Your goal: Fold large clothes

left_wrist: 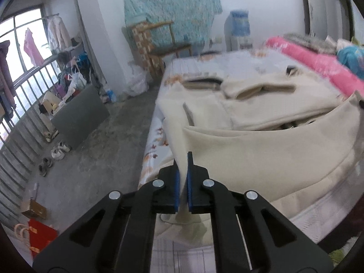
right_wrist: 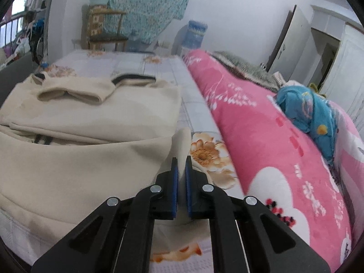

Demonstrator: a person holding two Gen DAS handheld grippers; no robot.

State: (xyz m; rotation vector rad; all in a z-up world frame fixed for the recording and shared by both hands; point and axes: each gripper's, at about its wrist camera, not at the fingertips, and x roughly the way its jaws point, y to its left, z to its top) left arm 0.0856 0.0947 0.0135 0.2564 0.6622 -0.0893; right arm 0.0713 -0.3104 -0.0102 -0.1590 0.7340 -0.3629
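Observation:
A large cream garment [left_wrist: 261, 157] with dark trim lies spread on the floral bed sheet [left_wrist: 157, 136], its sleeves folded across its far part. My left gripper [left_wrist: 183, 159] is shut on the garment's near left corner and holds it above the bed. In the right wrist view the same cream garment [right_wrist: 79, 159] fills the left half. My right gripper [right_wrist: 181, 162] is shut on its near right corner, also raised off the floral bed sheet [right_wrist: 204, 150]. The near edge stretches between the two grippers.
A rolled pink quilt [right_wrist: 261, 136] runs along the bed's right side with a blue cloth bundle [right_wrist: 311, 116] on it. Left of the bed is a concrete floor [left_wrist: 102, 150] with shoes [left_wrist: 58, 151], boxes and bags. A wooden chair [left_wrist: 163, 47] stands beyond the bed.

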